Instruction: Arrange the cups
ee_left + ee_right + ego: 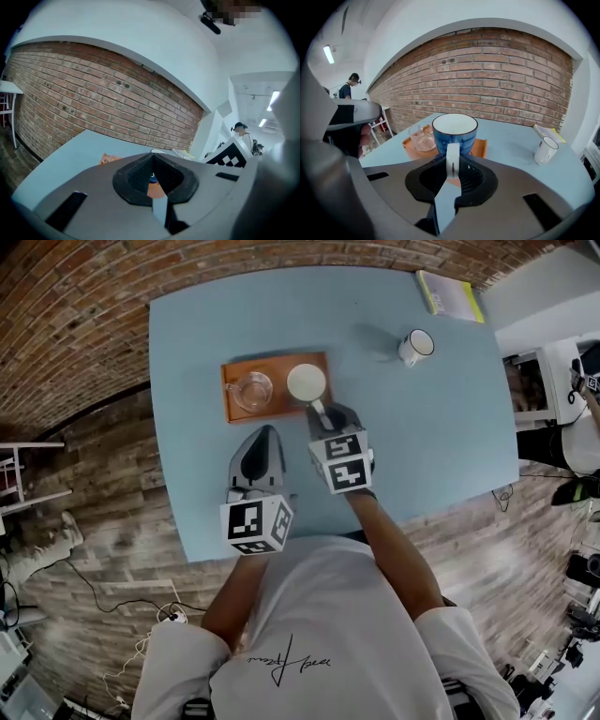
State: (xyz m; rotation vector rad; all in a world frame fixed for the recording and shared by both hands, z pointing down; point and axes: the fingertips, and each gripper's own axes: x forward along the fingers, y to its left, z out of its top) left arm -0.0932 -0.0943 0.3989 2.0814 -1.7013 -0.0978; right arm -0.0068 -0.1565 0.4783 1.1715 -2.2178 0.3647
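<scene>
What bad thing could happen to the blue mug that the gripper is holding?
1. The right gripper pinches the blue mug only by its thin handle, so the mug might swing or slip out.
2. The glass cup stands close beside it on the orange tray; a sideways move could knock them together.

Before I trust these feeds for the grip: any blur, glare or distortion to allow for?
Head view: sharp, evenly lit, table edges bowed. Right gripper view: strong fisheye with dark corners, blue cup crisp. Left gripper view: same fisheye, little table visible.
</scene>
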